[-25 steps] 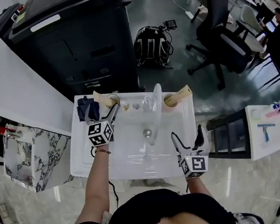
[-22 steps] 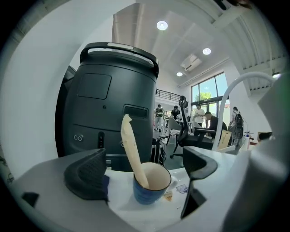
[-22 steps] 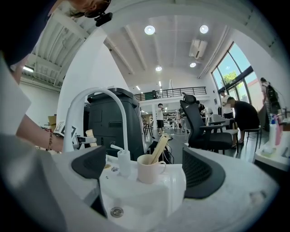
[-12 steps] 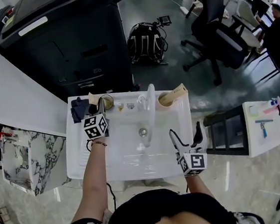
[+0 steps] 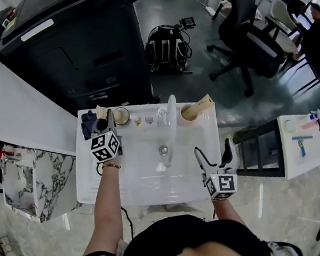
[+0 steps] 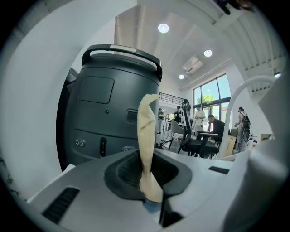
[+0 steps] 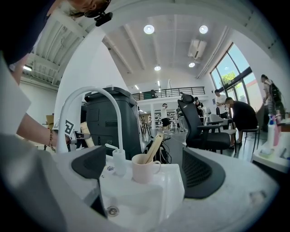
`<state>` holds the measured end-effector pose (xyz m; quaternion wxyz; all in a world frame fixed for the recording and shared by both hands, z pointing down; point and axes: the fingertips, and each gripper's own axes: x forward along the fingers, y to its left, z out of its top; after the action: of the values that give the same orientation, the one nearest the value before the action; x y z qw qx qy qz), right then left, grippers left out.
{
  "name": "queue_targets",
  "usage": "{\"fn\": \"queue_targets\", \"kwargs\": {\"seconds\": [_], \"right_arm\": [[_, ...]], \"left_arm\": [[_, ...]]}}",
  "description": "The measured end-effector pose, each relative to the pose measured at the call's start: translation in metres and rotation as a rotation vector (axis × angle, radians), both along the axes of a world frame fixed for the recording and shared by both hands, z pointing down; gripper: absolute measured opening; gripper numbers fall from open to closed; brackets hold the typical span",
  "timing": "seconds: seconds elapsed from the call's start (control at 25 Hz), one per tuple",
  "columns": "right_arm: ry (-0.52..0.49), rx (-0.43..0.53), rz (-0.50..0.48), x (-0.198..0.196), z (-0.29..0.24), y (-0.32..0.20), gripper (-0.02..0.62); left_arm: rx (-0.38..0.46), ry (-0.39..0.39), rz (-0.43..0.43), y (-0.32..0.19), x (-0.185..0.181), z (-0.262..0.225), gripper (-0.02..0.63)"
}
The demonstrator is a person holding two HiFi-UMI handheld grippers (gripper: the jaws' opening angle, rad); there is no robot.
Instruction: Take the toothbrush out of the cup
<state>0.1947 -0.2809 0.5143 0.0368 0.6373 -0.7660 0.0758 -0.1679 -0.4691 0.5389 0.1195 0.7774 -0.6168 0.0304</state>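
Observation:
My left gripper (image 5: 109, 123) is at the sink's back left corner, just left of a glass cup (image 5: 122, 115). Its jaws are closing, and the pads press on a beige toothbrush handle (image 6: 146, 136) that stands upright between them. No cup shows in the left gripper view, where the left gripper (image 6: 147, 181) faces a dark machine. A second cup (image 7: 145, 168), pinkish, stands at the back right with a wooden toothbrush (image 7: 153, 148) leaning in it. My right gripper (image 5: 213, 153) hovers open over the sink's front right rim, holding nothing.
A white faucet (image 5: 170, 123) arches over the white sink (image 5: 155, 182). A dark cloth (image 5: 89, 124) lies at the back left corner. Behind the sink are a black machine (image 5: 82, 47), a backpack (image 5: 165, 49) and an office chair (image 5: 252, 33). A white side table (image 5: 302, 143) stands to the right.
The left gripper's jaws went from wide open to closed on the toothbrush beside the glass cup, and it shifted slightly left. The right gripper stayed put.

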Motion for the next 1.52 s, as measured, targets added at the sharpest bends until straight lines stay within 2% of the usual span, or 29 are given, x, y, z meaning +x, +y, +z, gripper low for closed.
{"fn": "queue_targets", "kwargs": {"seconds": [0.44, 0.84, 1.04, 1.52], "right_arm": [[-0.005, 0.002, -0.01, -0.009, 0.001, 0.008, 0.52], [-0.02, -0.001, -0.017, -0.016, 0.001, 0.017, 0.52], [-0.008, 0.012, -0.041, -0.021, -0.001, 0.023, 0.52], [-0.001, 0.009, -0.051, -0.024, 0.003, 0.047, 0.52]], "left_arm": [[0.15, 0.02, -0.038, 0.058, -0.01, -0.064, 0.037], [0.22, 0.046, -0.087, 0.122, -0.011, -0.101, 0.037], [0.226, 0.066, -0.07, 0.149, -0.004, -0.111, 0.037], [0.176, 0.073, -0.028, 0.225, 0.001, -0.109, 0.037]]}}
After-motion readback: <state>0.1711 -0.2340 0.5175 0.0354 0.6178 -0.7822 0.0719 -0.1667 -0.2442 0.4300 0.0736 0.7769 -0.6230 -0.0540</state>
